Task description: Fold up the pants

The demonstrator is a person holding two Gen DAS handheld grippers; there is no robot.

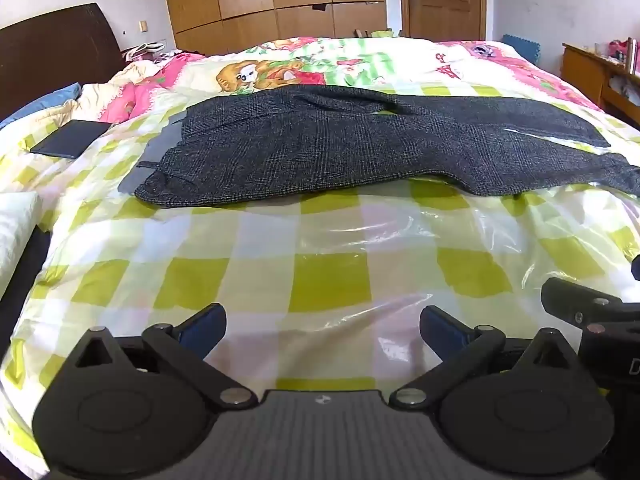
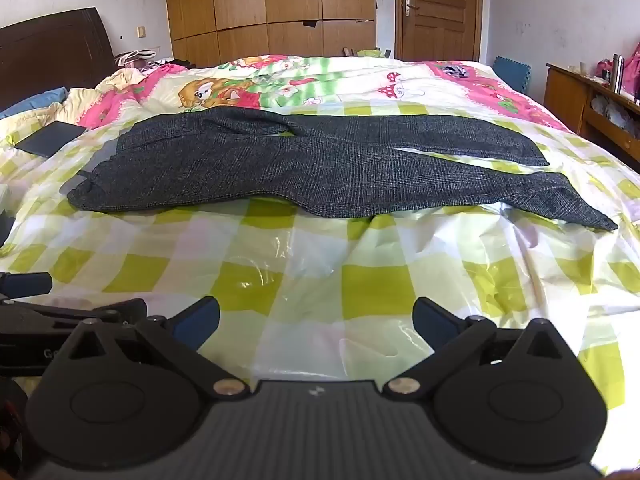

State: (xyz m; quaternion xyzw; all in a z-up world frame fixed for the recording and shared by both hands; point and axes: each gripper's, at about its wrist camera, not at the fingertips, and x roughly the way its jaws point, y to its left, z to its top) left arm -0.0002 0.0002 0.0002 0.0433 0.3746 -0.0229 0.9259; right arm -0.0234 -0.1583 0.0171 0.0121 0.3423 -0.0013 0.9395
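Ahead of both tongs, well apart from them: dark checked pants (image 1: 360, 144) (image 2: 304, 168), spread flat across the bed (image 1: 328, 276) (image 2: 372, 292), waistband toward the left, legs running off to the right. Slightly parted at the cuffs, with a sliver of cover showing between the two legs. Left tongs (image 1: 323, 326) wide apart, holding nothing, low over the green-and-white checked cover under a clear plastic sheet (image 1: 372, 232). Right tongs (image 2: 316, 320) likewise spread wide and empty, over the same glossy checks. Side by side, close: part of the right tongs just to the right in the left wrist view, part of the left tongs just to the left in the right wrist view. Beyond the pants, a cartoon-print quilt (image 1: 288, 68) (image 2: 256, 88). Far left of the waistband, a dark flat tablet (image 1: 72, 139) (image 2: 50, 139) lying on the cover. Wardrobe (image 1: 272, 0) and door (image 2: 438, 8) at the back.
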